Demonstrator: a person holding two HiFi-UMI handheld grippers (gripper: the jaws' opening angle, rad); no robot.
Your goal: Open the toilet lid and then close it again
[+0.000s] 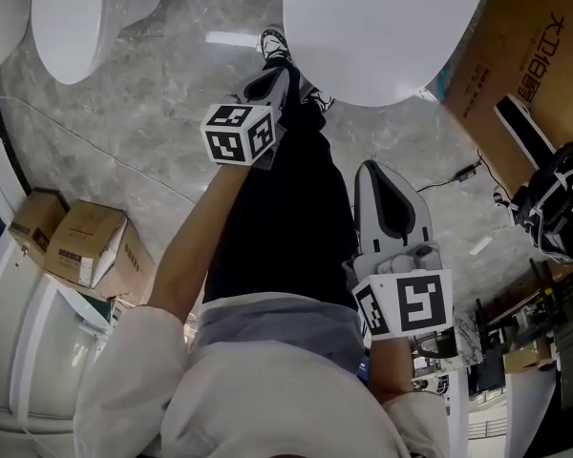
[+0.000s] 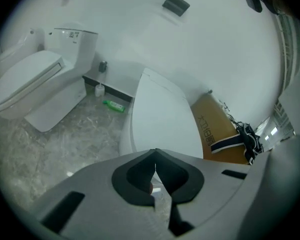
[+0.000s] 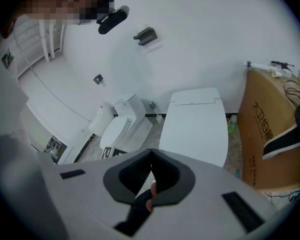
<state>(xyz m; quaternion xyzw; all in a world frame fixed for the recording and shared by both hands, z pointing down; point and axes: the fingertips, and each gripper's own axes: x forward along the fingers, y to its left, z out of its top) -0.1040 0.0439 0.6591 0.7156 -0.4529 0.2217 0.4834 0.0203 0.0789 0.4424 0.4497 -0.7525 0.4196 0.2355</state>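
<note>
The white toilet (image 1: 382, 27) stands in front of me with its lid (image 2: 160, 119) down flat; the right gripper view shows the same closed lid (image 3: 197, 124). My left gripper (image 1: 283, 67) hangs above the floor, a little short of the bowl's front left edge, jaws shut and empty. The left gripper (image 2: 155, 151) points down at the lid's near end without touching it. My right gripper (image 1: 374, 168) is held lower and nearer my body, to the right of my leg, also shut with nothing in it. The right gripper (image 3: 151, 154) looks along the lid from farther back.
A second white toilet (image 1: 86, 17) stands to the left, also closed (image 2: 30, 84). A tall cardboard box (image 1: 535, 55) and a black bag (image 1: 559, 198) crowd the right side. Small cartons (image 1: 86, 246) lie at the left. A green bottle (image 2: 113, 105) lies by the wall.
</note>
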